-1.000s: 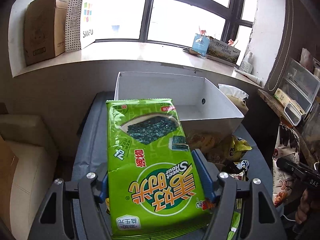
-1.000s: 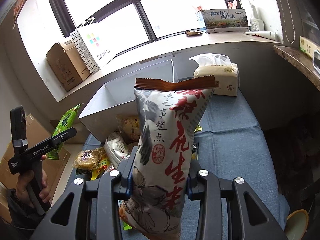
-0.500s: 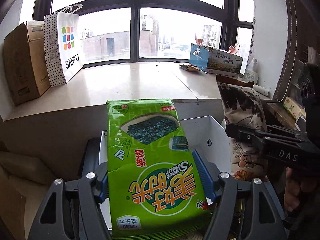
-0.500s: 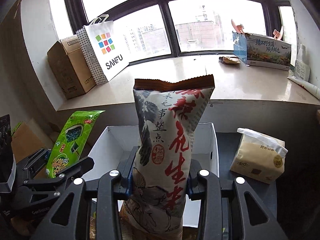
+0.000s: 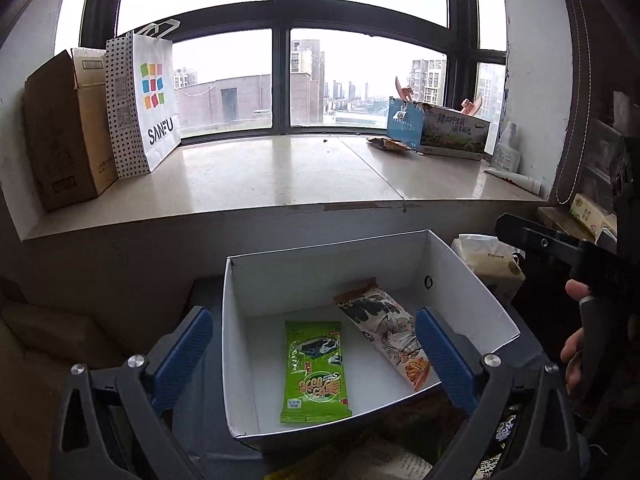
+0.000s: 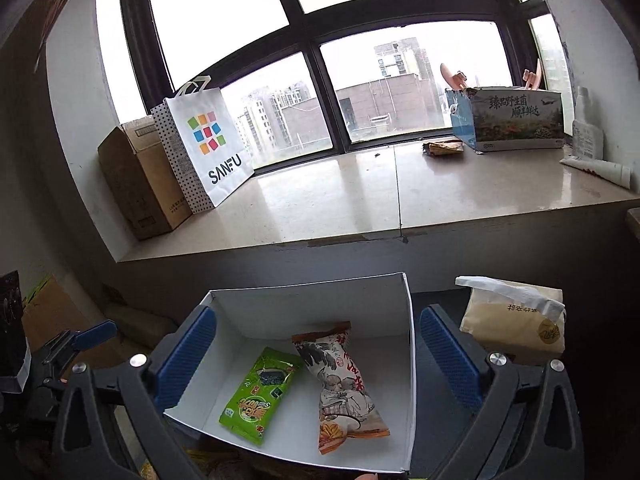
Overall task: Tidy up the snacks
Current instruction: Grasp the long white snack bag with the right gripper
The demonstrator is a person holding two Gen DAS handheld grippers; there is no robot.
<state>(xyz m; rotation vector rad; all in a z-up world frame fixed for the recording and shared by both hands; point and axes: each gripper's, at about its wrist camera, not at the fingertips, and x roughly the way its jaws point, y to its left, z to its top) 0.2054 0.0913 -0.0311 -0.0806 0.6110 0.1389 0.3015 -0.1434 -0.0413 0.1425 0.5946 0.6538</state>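
Observation:
A white open box (image 5: 236,320) stands on the blue-grey table below the windowsill. On its floor the green seaweed packet (image 5: 316,376) lies flat, with the peanut bag (image 5: 384,332) slanting to its right. My left gripper (image 5: 310,314) hovers above the box; its jaws are opening wide and nothing is between its blue pads (image 5: 188,340). My right gripper (image 6: 317,312) hangs over the same box (image 6: 304,308), jaws likewise opening and empty. Below it lie the green packet (image 6: 258,394) and the peanut bag (image 6: 344,384). Each gripper shows at the edge of the other's view.
A tissue pack (image 6: 516,320) sits right of the box. On the windowsill stand a cardboard box (image 6: 140,184), a SANFU paper bag (image 6: 208,144) and a printed carton (image 6: 512,120). Loose snack packets (image 5: 380,460) lie at the box's near side. A hand (image 5: 576,344) holds the right gripper.
Both grippers let go: the green seaweed packet and the peanut bag now lie inside the white box. Both jaws have spread wide and the grippers have moved closer over the box.

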